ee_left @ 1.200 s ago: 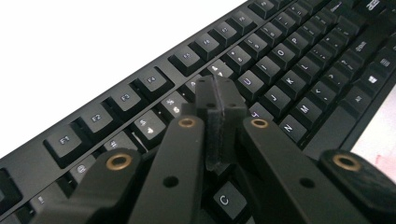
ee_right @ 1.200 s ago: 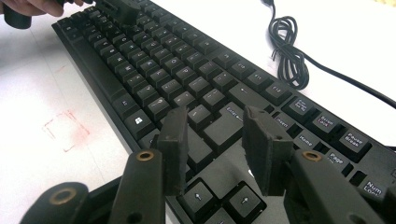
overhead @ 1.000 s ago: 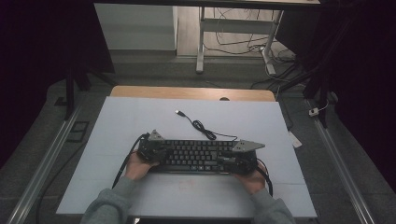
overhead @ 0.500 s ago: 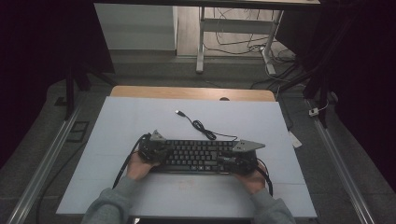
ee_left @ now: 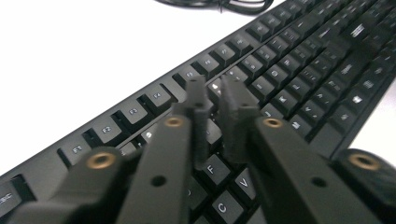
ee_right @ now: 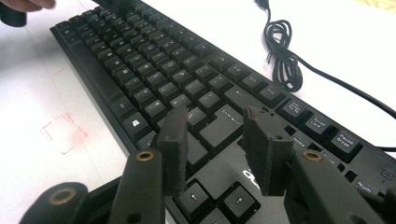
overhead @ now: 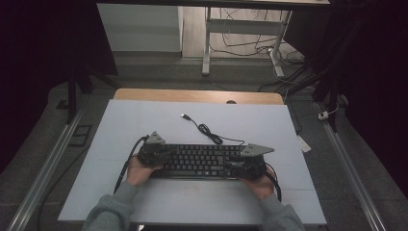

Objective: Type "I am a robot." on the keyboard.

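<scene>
high view: keyboard (overhead: pixel 199 160) lies flat on the pale counter (overhead: pixel 144 125), near its front edge. my left tool (overhead: pixel 155 153) sits over the keyboard's left end, my right tool (overhead: pixel 243 166) over its right end. the keyboard's cable (overhead: pixel 208 131) coils just behind the keyboard, its plug farther back.

left gripper view: my left tool (ee_left: pixel 215 93) is nearly closed, only a thin slit between the jaws, gripping nothing; the tips hover above the keyboard's (ee_left: pixel 280 70) letter rows, behind the f key.

right gripper view: my right tool (ee_right: pixel 217 133) is open, jaws wide apart, empty, poised over the keyboard (ee_right: pixel 154 70) near the enter key, above the arrow keys. a faint red square mark (ee_right: pixel 64 132) on the counter lies just in front of the keyboard.
</scene>
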Available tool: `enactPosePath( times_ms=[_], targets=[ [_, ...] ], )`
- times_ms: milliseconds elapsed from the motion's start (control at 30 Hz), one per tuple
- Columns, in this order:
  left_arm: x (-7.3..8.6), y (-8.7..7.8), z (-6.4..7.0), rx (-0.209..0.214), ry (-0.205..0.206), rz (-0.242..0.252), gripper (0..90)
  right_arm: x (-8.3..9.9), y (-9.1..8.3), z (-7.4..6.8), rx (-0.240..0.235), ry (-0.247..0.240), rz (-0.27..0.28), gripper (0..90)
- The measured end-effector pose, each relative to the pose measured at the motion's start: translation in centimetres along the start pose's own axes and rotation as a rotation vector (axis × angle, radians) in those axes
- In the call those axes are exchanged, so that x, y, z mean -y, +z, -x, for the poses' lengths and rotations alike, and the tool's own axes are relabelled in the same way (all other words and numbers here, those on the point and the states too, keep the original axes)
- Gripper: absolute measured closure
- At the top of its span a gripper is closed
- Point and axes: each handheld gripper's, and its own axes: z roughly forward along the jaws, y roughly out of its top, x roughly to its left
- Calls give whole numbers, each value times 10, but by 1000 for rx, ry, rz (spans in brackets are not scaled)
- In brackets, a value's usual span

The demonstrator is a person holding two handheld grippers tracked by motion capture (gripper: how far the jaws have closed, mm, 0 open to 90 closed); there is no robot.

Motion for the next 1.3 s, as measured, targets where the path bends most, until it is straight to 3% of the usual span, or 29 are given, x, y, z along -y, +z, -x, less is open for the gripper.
enactPosePath(
  times_ms=[200, 500, 1300],
  targets=[
    [2, -17, 5, -13, 5, 23, 553, 0, -2, 2, 6, 2, 1, 601],
    [12, -39, 4, -17, -8, 24, 392, 0, -1, 3, 5, 3, -2, 591],
    [19, -43, 1, -19, -5, 5, 346, -1, -1, 3, 6, 2, -4, 587]
  ],
)
